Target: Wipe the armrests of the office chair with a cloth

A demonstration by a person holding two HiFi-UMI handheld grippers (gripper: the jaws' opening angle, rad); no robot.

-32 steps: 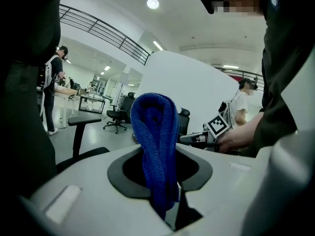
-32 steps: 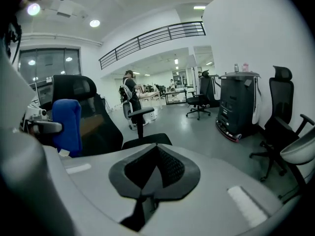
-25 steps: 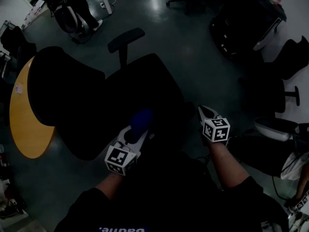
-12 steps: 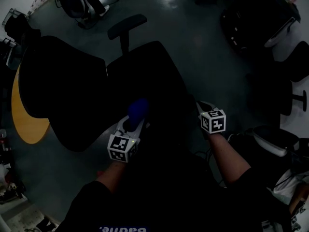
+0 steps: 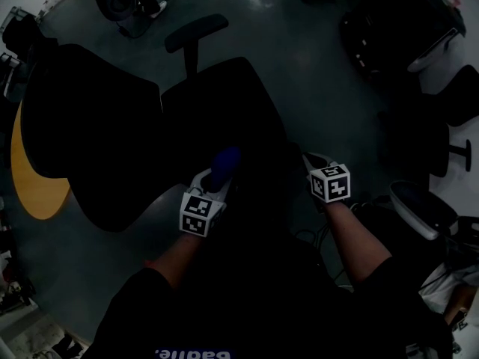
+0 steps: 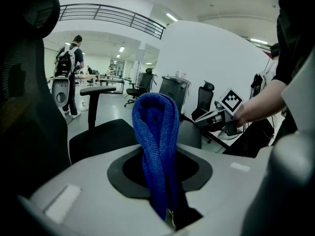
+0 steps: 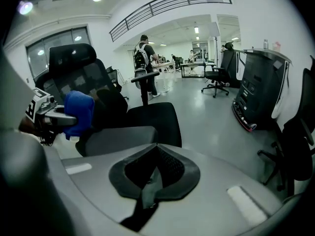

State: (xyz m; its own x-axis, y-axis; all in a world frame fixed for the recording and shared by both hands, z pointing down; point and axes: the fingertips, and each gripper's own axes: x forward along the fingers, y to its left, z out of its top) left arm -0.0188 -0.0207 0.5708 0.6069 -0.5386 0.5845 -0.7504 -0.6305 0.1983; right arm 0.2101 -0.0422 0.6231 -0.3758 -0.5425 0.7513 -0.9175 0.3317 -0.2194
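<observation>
A black office chair stands in front of me, backrest to the left. Its far armrest shows on its post beyond the seat. The near armrest is a grey pad just ahead of both grippers and also shows in the left gripper view. My left gripper is shut on a folded blue cloth, which sticks up from the jaws. It hangs over the seat's near edge, apart from the armrest. My right gripper is shut with nothing in it, right of the seat.
A yellow tabletop lies left of the chair. Other black chairs and a dark cabinet stand at the right. A white-shelled chair is near my right arm. A person with a backpack stands far off.
My left gripper has moved a little forward and right with the cloth. The right gripper has hardly moved. The head view has shifted slightly.
</observation>
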